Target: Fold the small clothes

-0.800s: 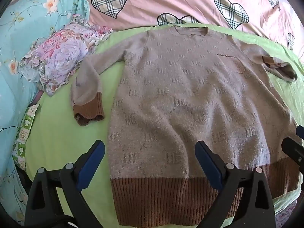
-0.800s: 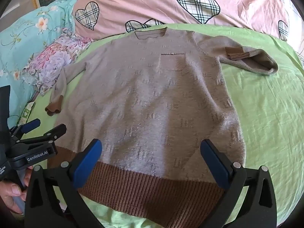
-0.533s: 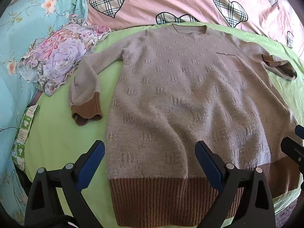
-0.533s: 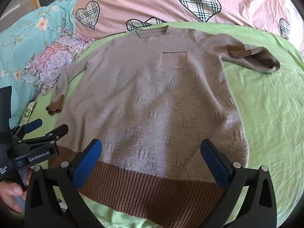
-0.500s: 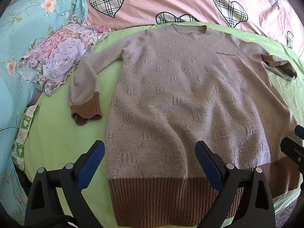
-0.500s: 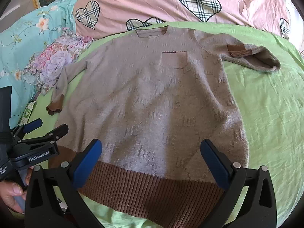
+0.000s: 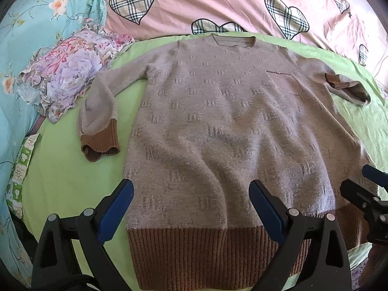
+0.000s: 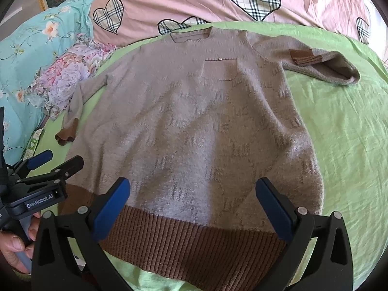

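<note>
A grey-beige knit sweater [image 7: 218, 126] [image 8: 206, 126] with a brown ribbed hem lies flat and face up on a green sheet [image 7: 60, 169] [image 8: 344, 145]. Its left sleeve [image 7: 99, 111] bends down to a brown cuff. The right sleeve [image 8: 322, 65] is folded back near the shoulder. My left gripper [image 7: 191, 208] hovers open above the hem's left part, nothing between its blue pads. Over the hem's middle my right gripper [image 8: 192, 203] is open too, holding nothing. The left gripper [image 8: 51, 163] also shows at the right wrist view's left edge, held by a hand [image 8: 14, 247].
A pink quilt with plaid hearts [image 7: 218, 2] [image 8: 218, 2] lies behind the sweater. A floral cloth [image 7: 63, 72] [image 8: 65, 72] and a turquoise flowered pillow [image 7: 29, 19] sit to the left. Bare green sheet spreads right of the sweater.
Both views have drifted slightly, the sweater sitting a touch lower and nearer in frame. The sweater itself has not moved and both grippers stay open.
</note>
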`<state>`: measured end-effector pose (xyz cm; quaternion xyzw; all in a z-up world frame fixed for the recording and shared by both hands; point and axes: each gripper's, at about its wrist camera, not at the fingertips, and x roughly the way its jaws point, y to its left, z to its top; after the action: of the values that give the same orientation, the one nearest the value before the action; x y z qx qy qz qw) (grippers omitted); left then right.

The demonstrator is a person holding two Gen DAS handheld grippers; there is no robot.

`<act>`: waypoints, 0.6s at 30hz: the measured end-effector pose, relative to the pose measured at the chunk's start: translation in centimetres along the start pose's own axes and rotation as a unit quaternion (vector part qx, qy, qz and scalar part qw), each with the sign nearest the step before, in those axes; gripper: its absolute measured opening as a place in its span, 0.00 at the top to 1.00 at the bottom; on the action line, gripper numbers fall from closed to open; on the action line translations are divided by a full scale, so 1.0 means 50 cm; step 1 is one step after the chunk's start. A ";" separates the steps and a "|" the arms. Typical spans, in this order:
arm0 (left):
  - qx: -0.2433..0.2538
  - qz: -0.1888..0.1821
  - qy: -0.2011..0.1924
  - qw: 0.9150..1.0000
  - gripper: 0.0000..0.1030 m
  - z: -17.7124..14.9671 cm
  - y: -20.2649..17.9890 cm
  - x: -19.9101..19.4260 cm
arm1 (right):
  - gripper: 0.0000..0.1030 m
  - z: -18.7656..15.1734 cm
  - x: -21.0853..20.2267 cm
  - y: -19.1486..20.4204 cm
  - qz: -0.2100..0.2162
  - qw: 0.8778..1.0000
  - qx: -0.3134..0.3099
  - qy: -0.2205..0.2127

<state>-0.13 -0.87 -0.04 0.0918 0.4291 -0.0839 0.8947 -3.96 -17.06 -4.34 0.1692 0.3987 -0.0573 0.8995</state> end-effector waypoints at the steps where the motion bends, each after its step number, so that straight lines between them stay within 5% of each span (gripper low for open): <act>1: 0.001 -0.001 0.003 1.000 0.07 0.001 0.000 -0.001 | 0.00 0.000 0.001 0.001 -0.004 1.000 -0.003 -0.001; 18: 0.012 0.008 -0.018 1.000 0.07 0.002 -0.012 -0.009 | 0.00 -0.004 -0.004 -0.013 -0.002 1.000 -0.003 -0.007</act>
<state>-0.46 -1.44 0.29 0.1049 0.4108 -0.0835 0.9018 -4.40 -17.59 -4.49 0.1655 0.3927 -0.0591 0.9027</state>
